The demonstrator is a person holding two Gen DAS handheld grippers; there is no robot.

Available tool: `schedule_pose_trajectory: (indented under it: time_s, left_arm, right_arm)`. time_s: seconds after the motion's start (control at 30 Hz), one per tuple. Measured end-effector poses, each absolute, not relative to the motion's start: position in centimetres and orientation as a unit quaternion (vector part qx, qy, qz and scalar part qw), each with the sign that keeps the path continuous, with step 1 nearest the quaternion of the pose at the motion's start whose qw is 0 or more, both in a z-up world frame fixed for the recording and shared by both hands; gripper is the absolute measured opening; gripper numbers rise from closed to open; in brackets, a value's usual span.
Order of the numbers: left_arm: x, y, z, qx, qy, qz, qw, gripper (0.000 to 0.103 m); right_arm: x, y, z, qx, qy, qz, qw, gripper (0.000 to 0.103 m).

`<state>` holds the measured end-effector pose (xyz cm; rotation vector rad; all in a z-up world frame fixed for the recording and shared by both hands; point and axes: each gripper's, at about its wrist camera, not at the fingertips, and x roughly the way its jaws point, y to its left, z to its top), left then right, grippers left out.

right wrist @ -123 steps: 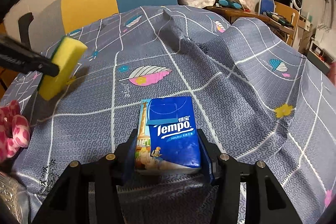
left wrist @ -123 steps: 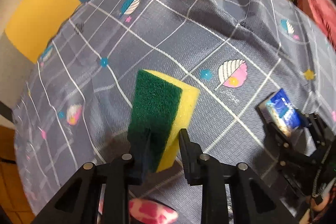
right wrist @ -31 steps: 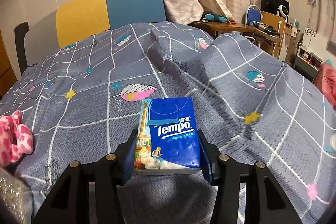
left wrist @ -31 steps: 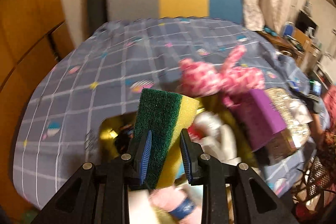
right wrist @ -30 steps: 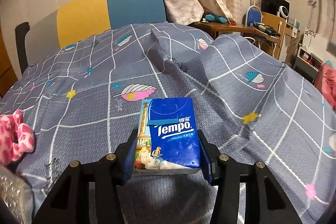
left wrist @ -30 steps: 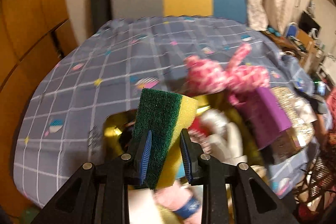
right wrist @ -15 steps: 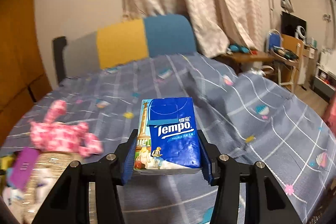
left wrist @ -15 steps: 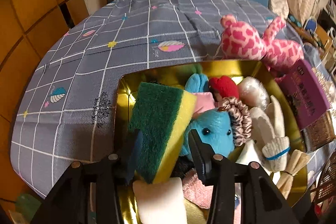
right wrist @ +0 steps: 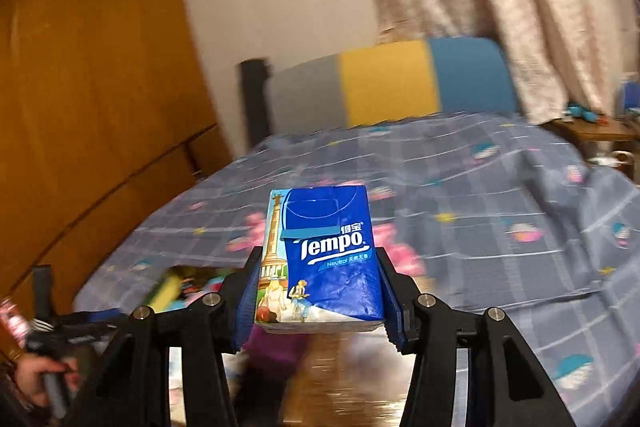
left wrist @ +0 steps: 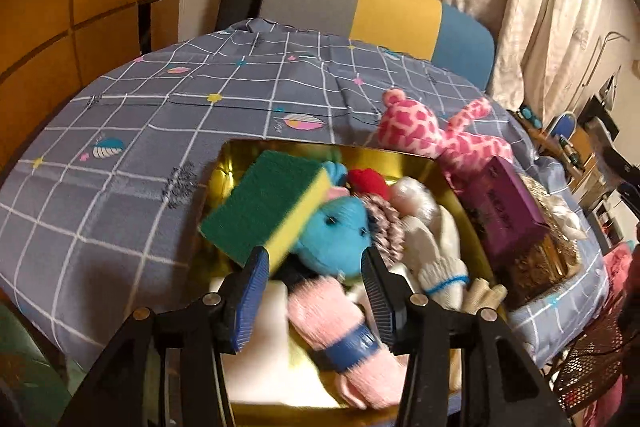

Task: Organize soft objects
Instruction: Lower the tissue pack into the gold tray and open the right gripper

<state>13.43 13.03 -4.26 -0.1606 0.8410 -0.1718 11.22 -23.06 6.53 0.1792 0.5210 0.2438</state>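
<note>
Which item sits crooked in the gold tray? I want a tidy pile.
The sponge lies tilted, one end propped on the blue plush, the other near the open left gripper. A purple box leans on the tray's right rim.

- Your sponge point(left wrist: 266, 205), green scouring face up over a yellow body, lies tilted across the near-left part of the gold tray point(left wrist: 224, 167), leaning on the blue plush toy point(left wrist: 340, 239).
- The blue plush toy sits mid-tray, face toward you, with a red piece point(left wrist: 370, 181) behind it and a pink roll with a blue band point(left wrist: 340, 323) nearer you.
- White knitted gloves point(left wrist: 434, 251) lie on the tray's right side.
- Your pink spotted plush point(left wrist: 424, 131) rests on the bed just beyond the tray's far-right edge.
- Your blue Tempo tissue pack point(right wrist: 322, 259) stands upright, label toward you, pinched at its lower sides.
</note>
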Motion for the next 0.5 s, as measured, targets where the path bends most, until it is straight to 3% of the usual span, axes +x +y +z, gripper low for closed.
schedule_pose_trajectory:
  time_s: [0.5]
  left_arm:
    - [8.6,11.8,-4.9,-0.084,0.404,-0.063,0.909,0.048]
  right_arm:
    - [19.5,-6.5,-1.7,0.034,0.396,0.229,0.889,0.052]
